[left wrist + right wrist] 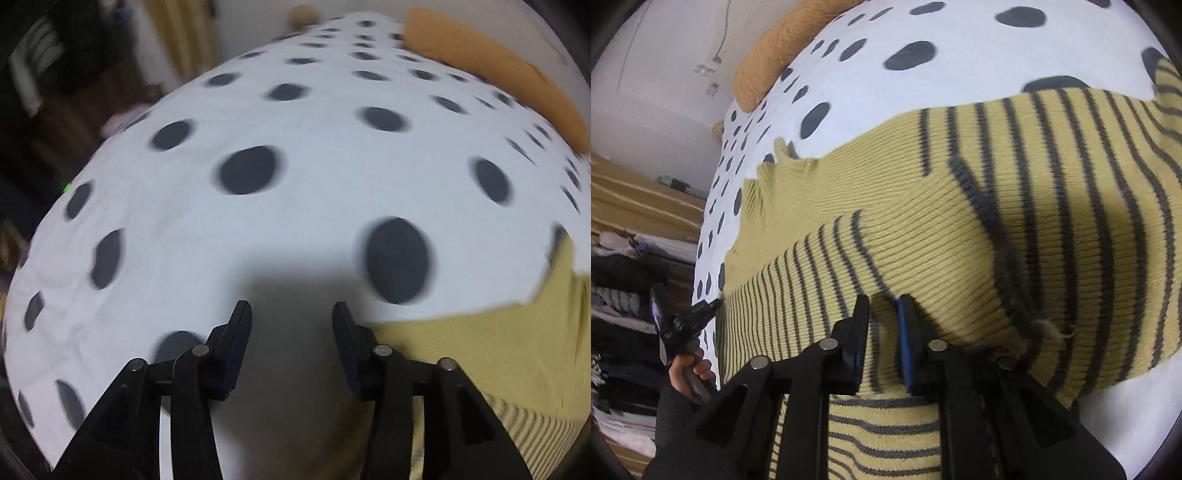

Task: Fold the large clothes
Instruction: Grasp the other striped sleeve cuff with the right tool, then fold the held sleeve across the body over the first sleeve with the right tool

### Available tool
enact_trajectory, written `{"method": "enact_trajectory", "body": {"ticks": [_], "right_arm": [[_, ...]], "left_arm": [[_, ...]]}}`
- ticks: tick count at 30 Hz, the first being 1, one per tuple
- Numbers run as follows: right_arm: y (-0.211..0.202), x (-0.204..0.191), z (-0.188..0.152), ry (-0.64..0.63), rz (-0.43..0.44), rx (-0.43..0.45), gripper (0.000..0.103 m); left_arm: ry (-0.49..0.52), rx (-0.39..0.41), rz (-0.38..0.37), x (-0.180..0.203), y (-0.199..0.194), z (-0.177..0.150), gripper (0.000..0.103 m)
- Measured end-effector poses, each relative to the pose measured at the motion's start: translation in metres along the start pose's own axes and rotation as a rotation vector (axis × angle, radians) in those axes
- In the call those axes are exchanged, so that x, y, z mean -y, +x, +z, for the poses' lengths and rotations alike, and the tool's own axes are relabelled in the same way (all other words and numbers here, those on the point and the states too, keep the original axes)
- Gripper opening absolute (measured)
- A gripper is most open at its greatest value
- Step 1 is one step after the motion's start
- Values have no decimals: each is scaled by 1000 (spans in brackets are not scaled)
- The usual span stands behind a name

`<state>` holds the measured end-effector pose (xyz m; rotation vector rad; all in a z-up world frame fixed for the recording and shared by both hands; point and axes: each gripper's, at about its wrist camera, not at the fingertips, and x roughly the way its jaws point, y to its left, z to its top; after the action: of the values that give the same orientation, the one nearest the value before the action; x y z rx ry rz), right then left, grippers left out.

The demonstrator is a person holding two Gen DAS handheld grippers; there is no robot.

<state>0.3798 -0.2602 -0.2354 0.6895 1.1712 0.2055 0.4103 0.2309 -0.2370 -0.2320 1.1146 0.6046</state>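
Observation:
A yellow knit sweater with grey stripes [1015, 206] lies spread on a white bedsheet with dark dots [923, 85]. My right gripper [884, 306] sits low over the sweater, its jaws a narrow gap apart with striped fabric showing between them; a sleeve lies folded across the body. In the left wrist view the sweater [480, 350] shows at the lower right. My left gripper [291, 314] is open and empty over the bare sheet [258, 229], just left of the sweater's edge. It also shows at the left of the right wrist view [713, 306], held by a hand.
An orange pillow [498, 70] lies at the far end of the bed, also in the right wrist view [775, 55]. Dark furniture [55, 110] stands left of the bed. Shelves of folded clothes [624, 302] and a tan curtain stand beyond the bed's edge.

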Motion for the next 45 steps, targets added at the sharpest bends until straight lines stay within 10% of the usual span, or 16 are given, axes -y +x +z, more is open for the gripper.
{"method": "enact_trajectory", "body": {"ticks": [9,11,14,16,25,32,33,35,36,45], "right_arm": [[-87,23,-5,0,5,147,23],[-118,42,-7,46,-16,191,44],[-165,82,-8,117,-81,286,59],[-188,115,-4,171,-149,311,59],[-259,246,48,455,-309,433,59],[-251,294,85,584,-355,467,59],[-249,297,88,582,-361,486,55],[-247,298,93,550,-399,488,12],[-248,297,96,539,-407,486,12],[-322,198,74,278,-85,715,10]], "left_arm": [[191,75,-182,10,-85,-72,47],[241,55,-206,28,-84,-97,51],[295,8,-86,41,-51,-122,56],[255,-1,-81,32,-34,-124,67],[342,77,-233,73,-106,-121,62],[351,-30,-190,90,-50,-140,71],[355,-17,-181,90,-49,-141,72],[377,-8,-159,94,-51,-142,73],[383,-7,-147,96,-49,-143,74],[364,-7,-155,94,-46,-145,77]]}}
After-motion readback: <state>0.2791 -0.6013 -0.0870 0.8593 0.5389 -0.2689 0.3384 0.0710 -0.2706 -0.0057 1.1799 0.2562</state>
